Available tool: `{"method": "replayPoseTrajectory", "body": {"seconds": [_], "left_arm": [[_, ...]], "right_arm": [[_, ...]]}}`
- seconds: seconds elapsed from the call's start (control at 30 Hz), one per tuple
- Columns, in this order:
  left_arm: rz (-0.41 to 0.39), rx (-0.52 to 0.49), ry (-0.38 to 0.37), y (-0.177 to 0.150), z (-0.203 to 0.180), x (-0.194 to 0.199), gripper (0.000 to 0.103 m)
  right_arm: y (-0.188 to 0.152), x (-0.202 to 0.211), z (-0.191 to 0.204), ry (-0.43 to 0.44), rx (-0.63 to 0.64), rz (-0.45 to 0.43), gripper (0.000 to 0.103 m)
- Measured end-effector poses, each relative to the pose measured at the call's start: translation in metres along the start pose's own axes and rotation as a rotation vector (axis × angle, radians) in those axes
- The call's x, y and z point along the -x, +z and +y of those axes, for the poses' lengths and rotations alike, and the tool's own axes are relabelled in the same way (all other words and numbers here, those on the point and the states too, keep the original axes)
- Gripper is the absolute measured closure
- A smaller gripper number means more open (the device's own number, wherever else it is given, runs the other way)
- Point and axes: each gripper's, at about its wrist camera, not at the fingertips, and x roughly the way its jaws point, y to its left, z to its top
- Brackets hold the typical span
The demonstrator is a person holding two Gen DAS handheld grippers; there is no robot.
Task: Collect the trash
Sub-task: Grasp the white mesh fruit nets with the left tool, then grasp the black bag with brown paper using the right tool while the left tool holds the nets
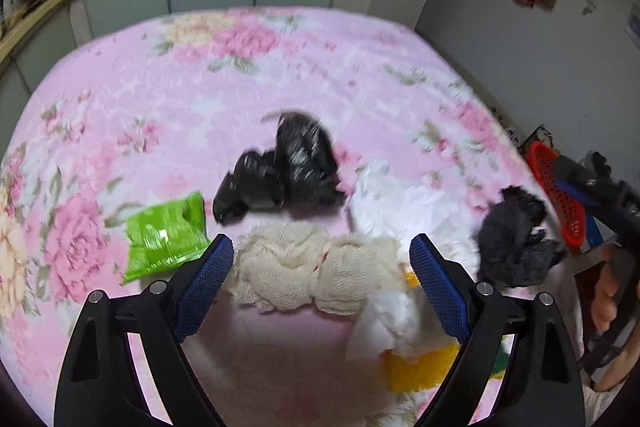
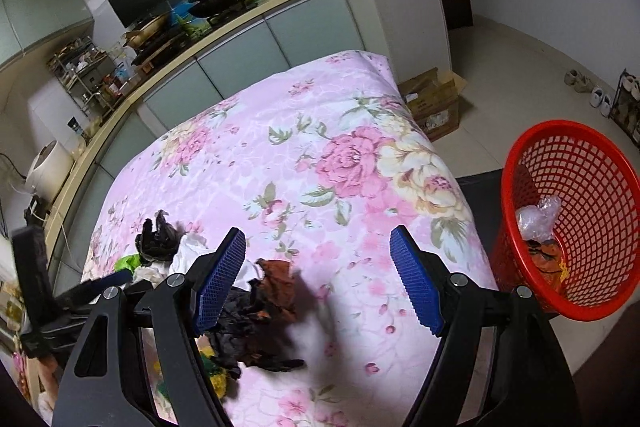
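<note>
Trash is lying scattered on a floral-covered surface [image 1: 160, 99]. The left hand-held gripper [image 1: 322, 255] is hanging wide open and empty over a cream mesh bundle [image 1: 308, 271], which is sitting between its blue pads. From that bundle, a green packet [image 1: 164, 239] is lying at 9 o'clock, a black plastic bag [image 1: 280, 175] at 12 o'clock, white tissue [image 1: 392, 323] over something yellow at 4 o'clock, and a dark crumpled wad [image 1: 516, 235] at 3 o'clock.

The right hand-held gripper [image 2: 318, 257] is likewise spread wide and carrying nothing. A dark brown crumpled scrap [image 2: 264, 315] is lying below its left pad, not between the pads. The red mesh basket [image 2: 572, 219] is standing off the surface at 3 o'clock, already containing clear plastic and some orange material.

Judged step: approach to a pick. To do it well, the left hand-held gripper should be lowering until the pads bracket the middle of the mesh bundle, closing on its bulk and not a loose edge, and avoiding the adjacent tissue. The right one needs shifting toward 7 o'clock to centre on the scrap.

Limits of observation: the left view is motion-blurred, so the bag's folds are indistinct. The yellow item is mostly covered and unidentifiable. The basket's bottom is partly hidden by its wall. Whether either gripper's pads are touching the cloth cannot be told.
</note>
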Motion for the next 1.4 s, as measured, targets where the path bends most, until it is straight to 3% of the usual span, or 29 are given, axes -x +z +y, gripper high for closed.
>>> {"method": "replayPoseTrajectory", "body": {"seconds": [0.17,0.27,0.33,0.43,0.53,0.73,0.93,1.4], "left_arm": [[0.027,0.081,-0.023,-0.004,0.016,-0.013,0.017],[0.025,0.069,-0.047,-0.006,0.015,-0.013,0.032],[0.028,0.063,-0.079,-0.008,0.013,-0.011,0.048],[0.026,0.074,-0.101,-0.009,0.015,-0.007,0.053],[-0.007,0.088,-0.105,-0.008,0.018,0.002,0.054],[-0.177,0.114,-0.083,0.0,0.029,0.041,0.054],[-0.273,0.135,-0.078,0.007,0.039,0.061,0.053],[-0.283,0.142,-0.068,-0.005,0.047,0.057,0.047]], "right_arm": [[-0.002,-0.001,-0.009,-0.004,-0.014,0.006,0.031],[-0.002,-0.003,-0.011,0.0,-0.019,0.012,0.031],[-0.003,-0.003,-0.011,0.002,-0.021,0.014,0.031],[-0.003,-0.003,-0.012,0.004,-0.023,0.013,0.031],[-0.003,-0.002,-0.011,0.004,-0.019,0.011,0.031],[-0.004,-0.001,-0.01,0.003,-0.02,0.009,0.031],[-0.006,0.0,-0.006,0.007,-0.011,0.008,0.031],[-0.008,-0.003,-0.003,0.007,-0.006,0.019,0.031]]}}
